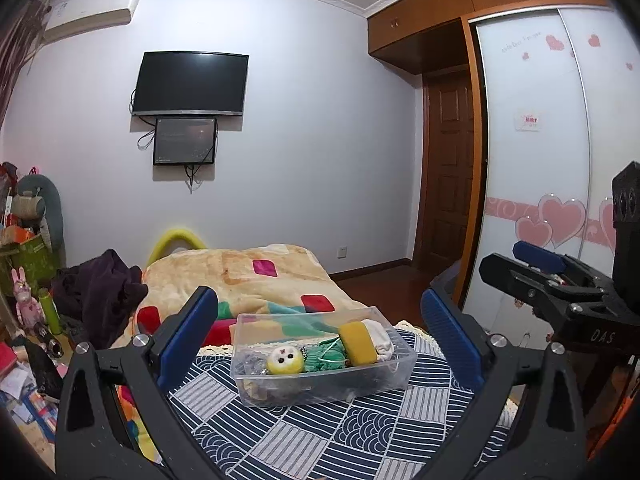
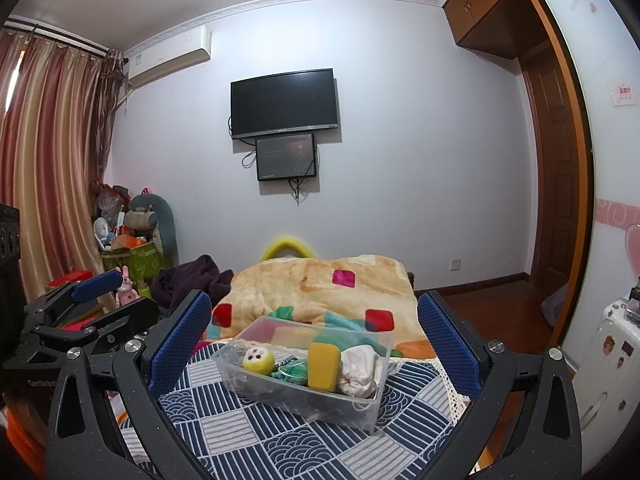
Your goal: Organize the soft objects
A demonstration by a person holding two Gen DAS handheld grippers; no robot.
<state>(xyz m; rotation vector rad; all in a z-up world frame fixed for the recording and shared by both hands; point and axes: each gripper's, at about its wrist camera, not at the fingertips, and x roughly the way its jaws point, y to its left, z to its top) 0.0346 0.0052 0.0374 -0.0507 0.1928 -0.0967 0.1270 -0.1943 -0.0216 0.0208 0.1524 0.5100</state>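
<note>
A: Where do we stand? Our left gripper [image 1: 316, 344] and our right gripper [image 2: 314, 344] both hang spread wide, pinching nothing, above the blue patterned cloth [image 1: 304, 432].

B: And the soft things all appear to sit inside the clear plastic bin [image 1: 396, 368], which rests on that cloth between our fingers in both views. We see nothing soft lying loose on the cloth beside it.

A: So we judge the sorting close to done, or else we are about to pick from the bin. What is in there?

B: We count at least 4 items. A round yellow plush face [image 1: 285, 361] at the left end, a crumpled green fabric piece [image 1: 326, 356] next to it, a yellow sponge [image 1: 357, 343] standing upright, and a white cloth bundle [image 2: 360, 370] at the right end, touching the sponge.

A: Something dark or clear lies near the plush at the left end; we cannot tell what.

B: If we reach in, we should probably come from above, jaws spread, and close gently on 1 item only. The sponge stands tallest, so it looks the easiest; the bin is light and may slide.
</note>
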